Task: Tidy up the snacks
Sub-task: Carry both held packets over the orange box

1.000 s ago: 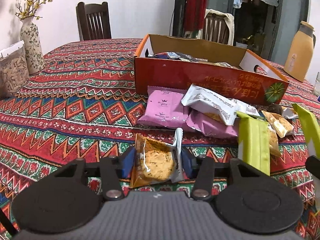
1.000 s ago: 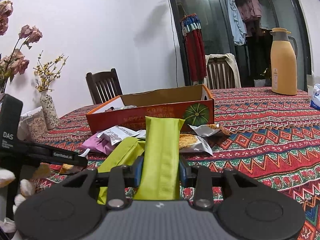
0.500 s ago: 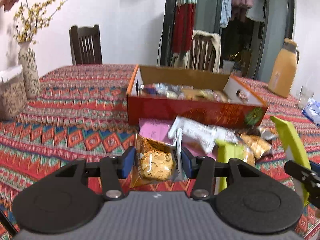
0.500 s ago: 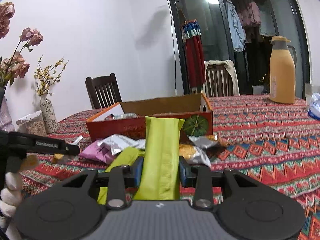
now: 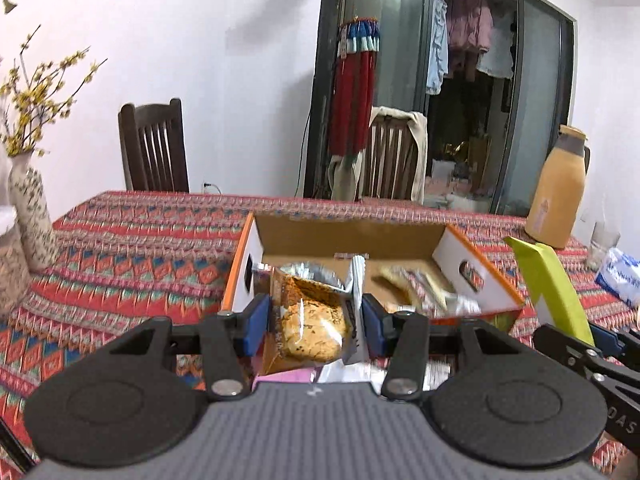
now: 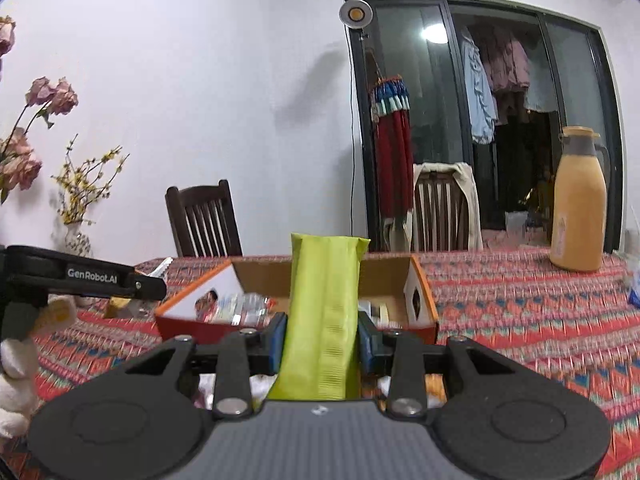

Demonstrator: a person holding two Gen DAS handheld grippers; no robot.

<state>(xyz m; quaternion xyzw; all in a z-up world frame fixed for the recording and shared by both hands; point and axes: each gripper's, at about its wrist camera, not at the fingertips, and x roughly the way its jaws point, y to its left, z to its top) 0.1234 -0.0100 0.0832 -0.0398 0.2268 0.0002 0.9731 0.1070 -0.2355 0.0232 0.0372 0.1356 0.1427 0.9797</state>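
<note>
My left gripper (image 5: 314,328) is shut on a clear cookie packet (image 5: 312,320) and holds it in the air just before the near wall of the orange cardboard box (image 5: 476,276). My right gripper (image 6: 322,342) is shut on a lime-green snack packet (image 6: 324,312), also raised in front of the box (image 6: 422,292). The green packet also shows at the right of the left wrist view (image 5: 552,288). Several wrapped snacks lie inside the box (image 5: 420,280). A pink packet (image 5: 284,378) peeks out below the left gripper.
A patterned red tablecloth (image 5: 140,240) covers the table. A yellow thermos jug (image 5: 558,196) stands at the back right, a flower vase (image 5: 30,216) at the left. Wooden chairs (image 5: 154,148) stand behind the table. A glass (image 5: 604,240) and blue-white pack (image 5: 622,276) sit far right.
Both grippers have risen and moved toward the box with their packets. The box interior now shows from above, and the loose snacks on the table have dropped below the view.
</note>
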